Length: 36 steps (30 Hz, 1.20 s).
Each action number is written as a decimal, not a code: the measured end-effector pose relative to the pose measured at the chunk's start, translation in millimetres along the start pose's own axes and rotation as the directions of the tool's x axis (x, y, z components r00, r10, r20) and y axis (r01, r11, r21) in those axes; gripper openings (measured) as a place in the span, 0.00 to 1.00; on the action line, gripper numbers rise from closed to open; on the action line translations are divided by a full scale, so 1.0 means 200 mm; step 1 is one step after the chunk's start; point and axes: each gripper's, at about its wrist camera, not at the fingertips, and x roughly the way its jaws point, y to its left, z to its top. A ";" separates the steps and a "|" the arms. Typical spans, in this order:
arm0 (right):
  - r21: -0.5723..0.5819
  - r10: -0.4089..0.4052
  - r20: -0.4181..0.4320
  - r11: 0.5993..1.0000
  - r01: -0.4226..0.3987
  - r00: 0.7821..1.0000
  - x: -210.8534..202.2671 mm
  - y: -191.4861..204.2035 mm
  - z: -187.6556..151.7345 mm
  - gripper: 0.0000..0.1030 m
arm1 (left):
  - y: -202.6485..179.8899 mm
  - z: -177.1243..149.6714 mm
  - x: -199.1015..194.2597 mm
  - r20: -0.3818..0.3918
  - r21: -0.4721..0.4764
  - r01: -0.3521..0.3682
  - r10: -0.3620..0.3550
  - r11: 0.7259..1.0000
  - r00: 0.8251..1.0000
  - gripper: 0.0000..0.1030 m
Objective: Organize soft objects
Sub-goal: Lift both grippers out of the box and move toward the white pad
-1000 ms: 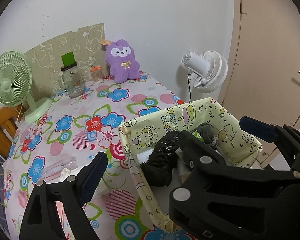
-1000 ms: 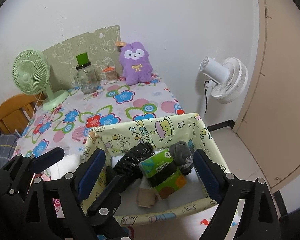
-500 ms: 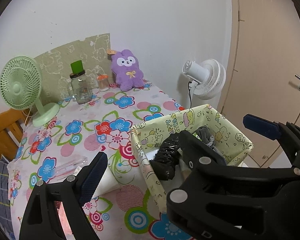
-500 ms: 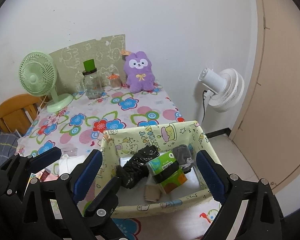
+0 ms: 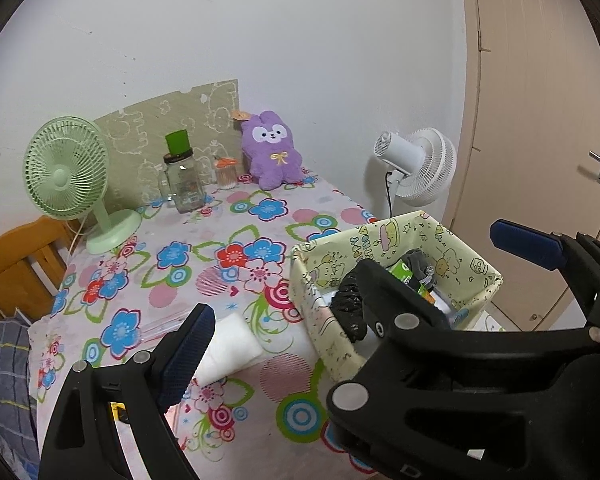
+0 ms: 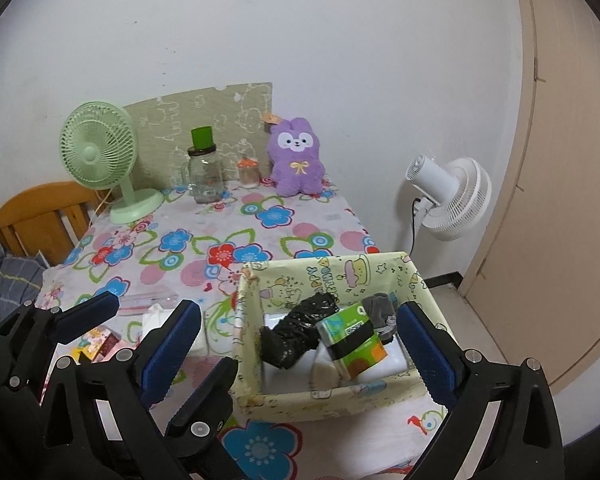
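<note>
Floral tabletop [image 6: 268, 216]: fabric bin [image 6: 324, 268] already holds 4 soft items; white tissue pack [image 5: 228, 344] and purple plush [image 6: 298, 158] left. Left gripper [image 5: 352, 292] wide, empty; right gripper [image 6: 300, 344] opening, empty.

Domestic room, likely a bedroom or small living space. Evidence: table [image 6: 300, 216] under a flowered cloth against a white wall; purple plush [image 6: 297, 160] and green desk fan [image 6: 98, 156] at far edge; wooden chair [image 6: 32, 216] left; white fan [image 6: 452, 200] and door [image 6: 572, 200] right.
</note>
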 end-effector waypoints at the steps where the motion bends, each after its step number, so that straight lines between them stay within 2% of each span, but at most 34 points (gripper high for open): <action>1: -0.002 0.002 0.001 1.000 -0.002 1.000 -0.01 0.01 0.00 0.97 | 0.00 0.00 -0.01 0.002 0.000 -0.001 0.001 1.000 1.000 0.90; 12: -0.033 0.029 0.021 0.999 -0.029 0.999 -0.07 0.14 -0.03 0.98 | 0.11 -0.06 -0.09 0.015 -0.001 -0.041 0.041 0.999 0.999 0.90; 27: -0.044 0.108 -0.011 0.993 -0.109 0.994 -0.02 0.31 -0.07 0.98 | 0.26 -0.16 -0.11 0.029 -0.005 -0.105 0.105 0.994 0.994 0.90; 36: -0.047 0.142 -0.037 0.989 -0.143 0.989 0.07 0.40 -0.09 0.98 | 0.36 -0.19 -0.04 -0.015 -0.033 -0.126 0.125 0.992 0.992 0.90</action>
